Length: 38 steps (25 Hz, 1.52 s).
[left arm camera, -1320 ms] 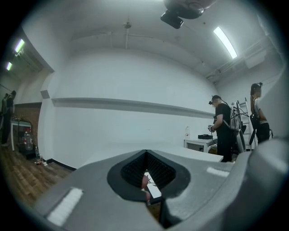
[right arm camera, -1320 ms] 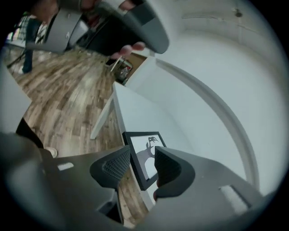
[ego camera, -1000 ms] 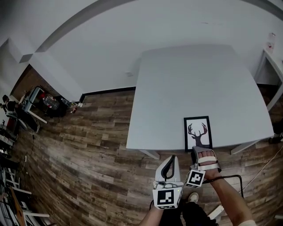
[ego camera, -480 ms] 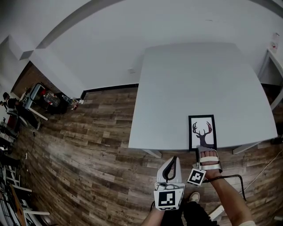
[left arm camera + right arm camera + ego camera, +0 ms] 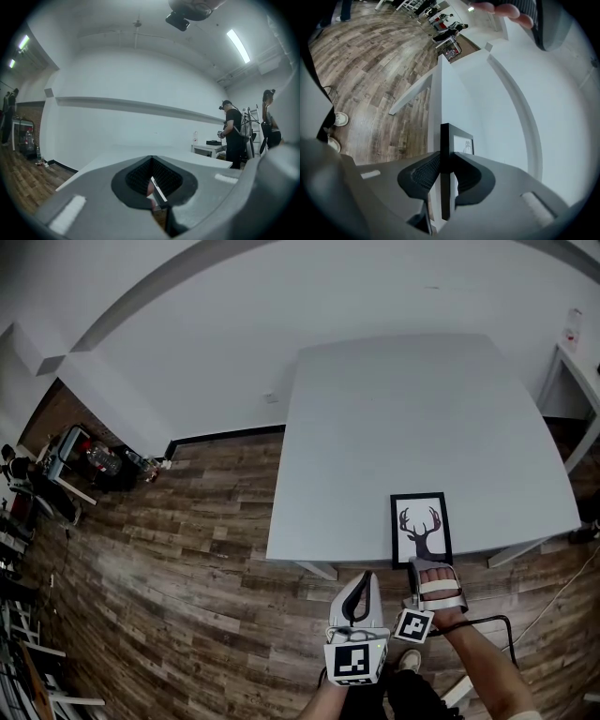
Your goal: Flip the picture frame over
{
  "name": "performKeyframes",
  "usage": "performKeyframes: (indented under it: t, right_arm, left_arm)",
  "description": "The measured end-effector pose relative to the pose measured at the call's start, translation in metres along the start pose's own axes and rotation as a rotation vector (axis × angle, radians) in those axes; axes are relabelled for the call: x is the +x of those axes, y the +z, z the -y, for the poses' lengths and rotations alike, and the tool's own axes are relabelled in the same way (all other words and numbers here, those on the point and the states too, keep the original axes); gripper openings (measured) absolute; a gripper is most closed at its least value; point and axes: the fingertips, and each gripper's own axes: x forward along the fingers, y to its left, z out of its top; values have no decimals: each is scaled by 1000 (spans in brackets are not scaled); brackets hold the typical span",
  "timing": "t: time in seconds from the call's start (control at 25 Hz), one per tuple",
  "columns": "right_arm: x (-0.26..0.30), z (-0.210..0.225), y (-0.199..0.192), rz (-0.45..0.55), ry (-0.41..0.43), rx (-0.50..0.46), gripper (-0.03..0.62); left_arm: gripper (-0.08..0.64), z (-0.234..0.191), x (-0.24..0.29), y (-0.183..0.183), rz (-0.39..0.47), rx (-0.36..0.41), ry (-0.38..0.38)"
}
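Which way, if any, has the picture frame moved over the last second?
No: the picture frame lies at the same spot by the table's near edge, deer side up, with the right gripper shut on its near end.

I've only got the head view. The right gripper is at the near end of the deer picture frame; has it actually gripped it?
Observer: Yes, the right gripper view shows the right gripper shut on the picture frame's black edge.
Operator: And the left one?
Observer: The left gripper view shows the left gripper with its jaws together, holding nothing.
Operator: Anyone nearby?
Observer: Two people stand by a small side table, visible only in the left gripper view.
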Motion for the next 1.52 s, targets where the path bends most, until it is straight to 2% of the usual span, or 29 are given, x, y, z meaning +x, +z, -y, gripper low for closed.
performKeyframes:
  t: [0.08, 0.2, 0.36, 0.48, 0.72, 1.04, 1.32, 1.52]
  right_arm:
    - [-3, 2, -2, 10, 8, 17, 110]
    - [-7, 10, -2, 24, 17, 58, 106]
    - [-15, 28, 2, 57, 9, 187, 103]
    - [-24, 43, 1, 88, -4, 324, 101]
    - [-38, 77, -10, 135, -22, 663, 101]
    - [-51, 110, -49, 174, -46, 1112, 101]
    - [-58, 115, -76, 178, -56, 1361, 101]
    - [-58, 114, -98, 171, -59, 1586, 101]
  left_arm:
    - [0, 4, 3, 2, 4, 3, -4]
    - [0, 4, 8, 10, 55, -10, -1]
    - [0, 2, 10, 15, 72, -2, -2]
    - [0, 7, 12, 16, 76, 3, -10]
    - [0, 17, 18, 25, 87, 7, -24]
    - [0, 31, 22, 34, 79, 15, -44]
    - [0, 42, 26, 37, 85, 5, -60]
    - [0, 45, 28, 37, 86, 15, -62]
